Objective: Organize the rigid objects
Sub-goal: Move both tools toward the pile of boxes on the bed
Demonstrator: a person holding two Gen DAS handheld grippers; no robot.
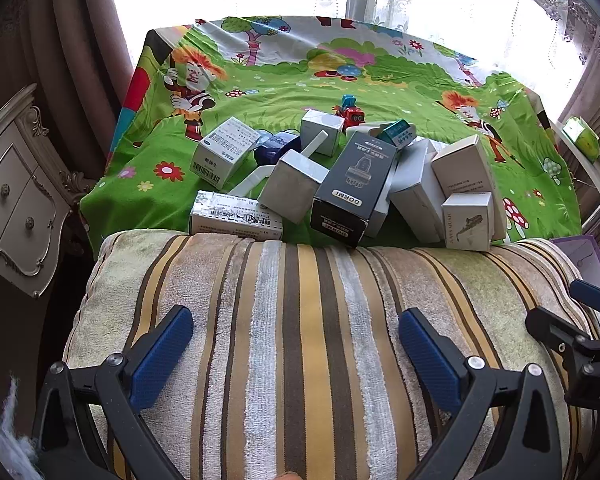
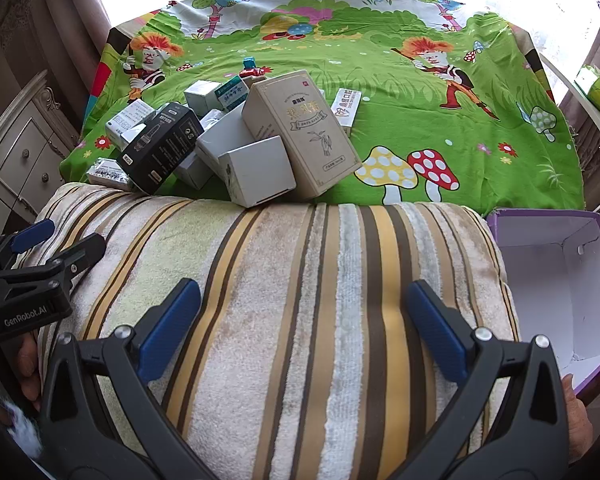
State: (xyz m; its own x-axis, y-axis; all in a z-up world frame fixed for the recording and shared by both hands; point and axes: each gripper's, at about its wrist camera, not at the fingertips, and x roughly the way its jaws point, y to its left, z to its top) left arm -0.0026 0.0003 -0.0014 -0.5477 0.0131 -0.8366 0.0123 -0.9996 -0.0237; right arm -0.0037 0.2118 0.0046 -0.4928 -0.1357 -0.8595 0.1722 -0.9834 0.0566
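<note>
Cardboard made up nearly the whole pile: a jumble of small boxes (image 1: 340,176) lay heaped in the middle of the left wrist frame, on a bright green cartoon-printed cloth (image 1: 380,80) spread over the desk. Most were plain white or grey cartons, tipped against one another at odd angles. A black box (image 1: 350,188) printed with white lettering leaned across the centre of the heap, its end overhanging the near edge. In the right wrist frame a tall beige box (image 2: 300,132) with a plant drawing sat tilted at the top of the pile, upper middle of the frame, with a white carton (image 2: 260,172) touching its lower left side. A small red and blue toy (image 1: 348,110) stood just behind the heap.

A striped towel (image 1: 300,320) in cream, yellow and brown covered a rounded cushion across the lower half of both frames, just in front of the boxes. A purple-edged open box (image 2: 560,280) with a white interior sat at the right edge of the right wrist frame.

The left gripper (image 1: 296,354) hovered over the towel with its blue-padded jaws spread fully wide, nothing between them. The right gripper (image 2: 304,328) hung likewise, jaws at their widest and holding nothing.
</note>
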